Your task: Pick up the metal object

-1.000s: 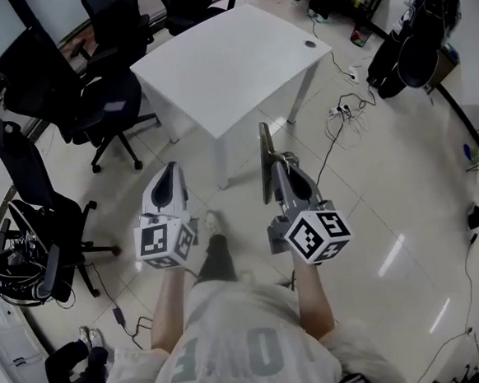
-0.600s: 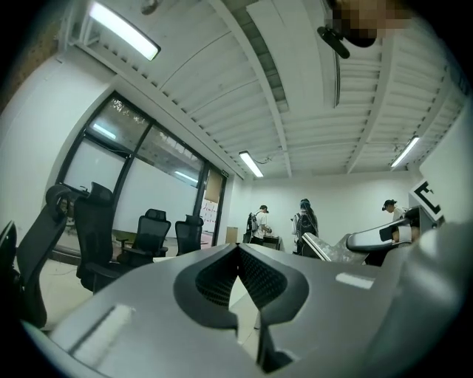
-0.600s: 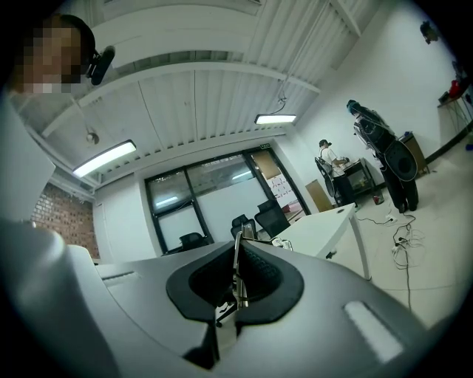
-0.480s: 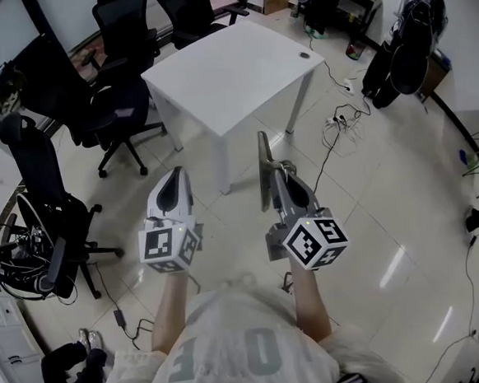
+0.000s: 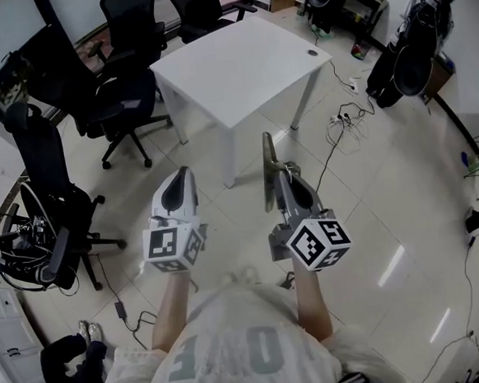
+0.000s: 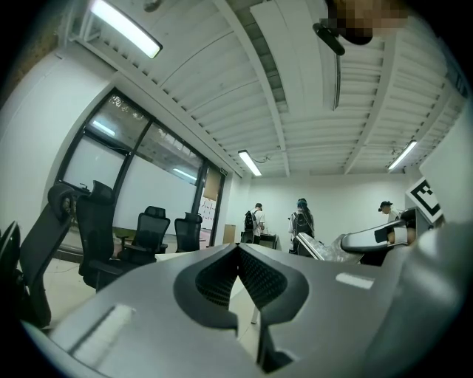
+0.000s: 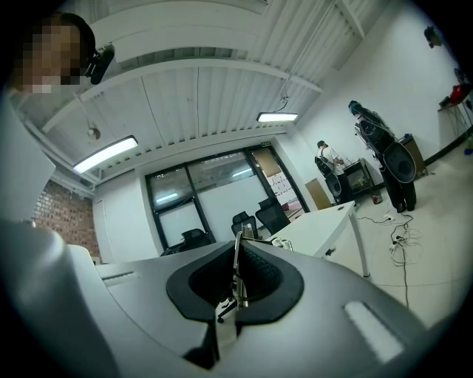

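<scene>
Metal object (image 5: 265,153): flat strip clamped edge-on in the right tool (image 5: 277,174), poking out past the tips, held over the floor (image 5: 373,209) on the near side of the white tabletop (image 5: 238,63). Right gripper view shows the pads pinching it (image 7: 238,269); head view shows only its edge. Left tool (image 5: 180,175) is closed and empty. Same grip and pose as a second ago.

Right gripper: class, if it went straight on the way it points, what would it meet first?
Probably the near corner of the white table. The right gripper, shut on a metal strip, aims there, though depth is unclear and it might pass beside it.
</scene>
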`<state>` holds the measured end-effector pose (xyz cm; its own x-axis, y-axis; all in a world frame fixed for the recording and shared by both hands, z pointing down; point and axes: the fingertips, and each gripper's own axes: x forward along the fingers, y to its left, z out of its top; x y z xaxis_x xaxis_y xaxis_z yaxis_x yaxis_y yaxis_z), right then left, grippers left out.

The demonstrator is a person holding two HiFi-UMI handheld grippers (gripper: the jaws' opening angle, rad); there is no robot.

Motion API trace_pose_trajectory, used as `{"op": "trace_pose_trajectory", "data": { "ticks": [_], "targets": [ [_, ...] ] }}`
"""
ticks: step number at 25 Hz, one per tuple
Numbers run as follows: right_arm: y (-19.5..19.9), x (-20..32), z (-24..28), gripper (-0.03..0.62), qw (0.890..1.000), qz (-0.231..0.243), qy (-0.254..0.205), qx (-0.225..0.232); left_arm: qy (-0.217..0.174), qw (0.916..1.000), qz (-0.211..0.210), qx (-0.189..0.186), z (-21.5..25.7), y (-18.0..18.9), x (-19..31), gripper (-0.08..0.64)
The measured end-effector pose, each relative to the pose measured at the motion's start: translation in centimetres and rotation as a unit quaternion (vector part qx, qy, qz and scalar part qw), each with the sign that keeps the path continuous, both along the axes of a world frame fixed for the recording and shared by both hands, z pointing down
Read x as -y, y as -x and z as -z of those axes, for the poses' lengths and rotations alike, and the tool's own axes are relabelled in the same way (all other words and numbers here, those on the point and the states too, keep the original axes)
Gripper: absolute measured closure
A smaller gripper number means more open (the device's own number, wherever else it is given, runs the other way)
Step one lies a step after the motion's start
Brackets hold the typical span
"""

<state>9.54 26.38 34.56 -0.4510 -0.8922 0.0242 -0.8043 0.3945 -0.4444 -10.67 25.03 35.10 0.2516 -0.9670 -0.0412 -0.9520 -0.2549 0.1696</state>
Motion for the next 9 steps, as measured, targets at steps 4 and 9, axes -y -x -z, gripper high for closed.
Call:
{"op": "trace_pose_trajectory", "data": {
  "ticks": [4,9],
  "targets": [
    [0.57,-0.45,0.25,0.571,1.0,0.001,-0.006,-0.006,-0.002,1.0,0.001,-0.004,-0.01,0.44,-0.47,0.558],
    [0.89,-0.45,0.55,0.571,1.0,0.003,-0.008,-0.012,0.001,1.0,0.0,-0.006,-0.13,0.53,-0.69,0.558]
  ]
}}
